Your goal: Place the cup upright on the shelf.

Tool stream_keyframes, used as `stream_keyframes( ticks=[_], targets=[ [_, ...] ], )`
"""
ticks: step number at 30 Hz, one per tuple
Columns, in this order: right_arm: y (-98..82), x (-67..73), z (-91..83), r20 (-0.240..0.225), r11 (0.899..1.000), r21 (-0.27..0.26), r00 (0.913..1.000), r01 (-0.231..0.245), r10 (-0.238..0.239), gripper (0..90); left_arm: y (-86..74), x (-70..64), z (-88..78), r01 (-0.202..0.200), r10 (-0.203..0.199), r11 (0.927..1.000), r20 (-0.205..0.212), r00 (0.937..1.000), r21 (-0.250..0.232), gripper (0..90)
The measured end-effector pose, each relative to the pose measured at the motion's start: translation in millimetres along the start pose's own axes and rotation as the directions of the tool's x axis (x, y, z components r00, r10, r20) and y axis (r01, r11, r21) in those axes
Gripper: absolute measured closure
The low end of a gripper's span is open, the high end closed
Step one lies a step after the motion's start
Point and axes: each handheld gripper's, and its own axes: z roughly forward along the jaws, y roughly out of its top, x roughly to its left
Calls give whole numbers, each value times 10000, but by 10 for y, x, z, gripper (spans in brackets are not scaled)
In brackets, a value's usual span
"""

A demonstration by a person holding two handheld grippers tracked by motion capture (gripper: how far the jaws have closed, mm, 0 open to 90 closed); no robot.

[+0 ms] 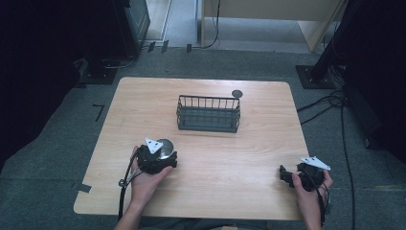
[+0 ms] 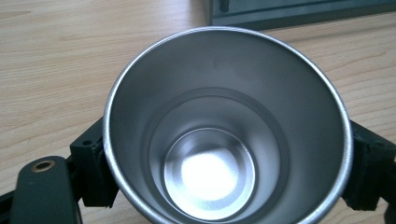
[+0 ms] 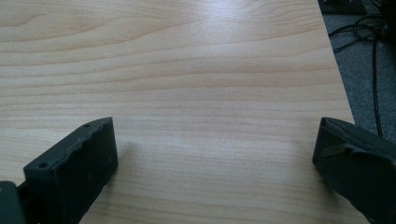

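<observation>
A shiny steel cup (image 2: 226, 135) stands mouth up between the jaws of my left gripper (image 1: 158, 160), which is shut on its sides; the cup (image 1: 164, 147) is at the table's near left. Its inside is bare metal with nothing in it. A dark wire basket (image 1: 208, 114) sits at the table's middle back, and its lower edge (image 2: 299, 14) lies just beyond the cup. My right gripper (image 1: 286, 175) rests at the near right of the table, open, with only bare wood between its jaws (image 3: 215, 154).
A small dark round disc (image 1: 237, 93) lies on the table behind the basket's right corner. The table's right edge (image 3: 338, 79) runs close to the right gripper, with grey carpet and cables (image 1: 330, 103) beyond. Dark equipment stands at both back sides.
</observation>
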Motion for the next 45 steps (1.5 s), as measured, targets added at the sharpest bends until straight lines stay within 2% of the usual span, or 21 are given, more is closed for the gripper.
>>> stream_keyframes(
  ticks=[5, 7, 12, 20, 29, 39, 45],
  targets=[
    [0, 0, 0, 2, 10000, -1, 10000, 0, 0, 0, -2, 1, -2, -75, 75, 10000, -40, 10000, -11, 178],
    [0, 0, 0, 0, 10000, -3, 10000, -8, 8, 0, -2, 14, -2, -149, 149, 9999, 19, 9999, -41, 182],
    [0, 1, 0, -3, 10000, -4, 10000, -10, 10, 0, 18, 38, -11, -10, 12, 9999, 142, 9999, -133, 189],
    [0, 1, 0, -3, 10000, -1, 10000, -11, 11, 0, 77, 32, -40, -127, 132, 9997, 224, 9997, -203, 190],
    [-11, 24, -15, 16, 10000, -75, 10000, 16, -16, 19, 222, -5, -74, -238, 251, 9989, 307, 9992, -411, 191],
    [-12, 28, -12, 163, 9999, 6, 9998, -144, 144, 0, 388, -21, -116, -290, 315, 9977, 394, 9987, -615, 191],
    [-12, 28, -12, 160, 9999, 10, 9998, -150, 150, 0, 506, -42, -142, -470, 507, 9960, 472, 9976, -762, 191]
  ],
)
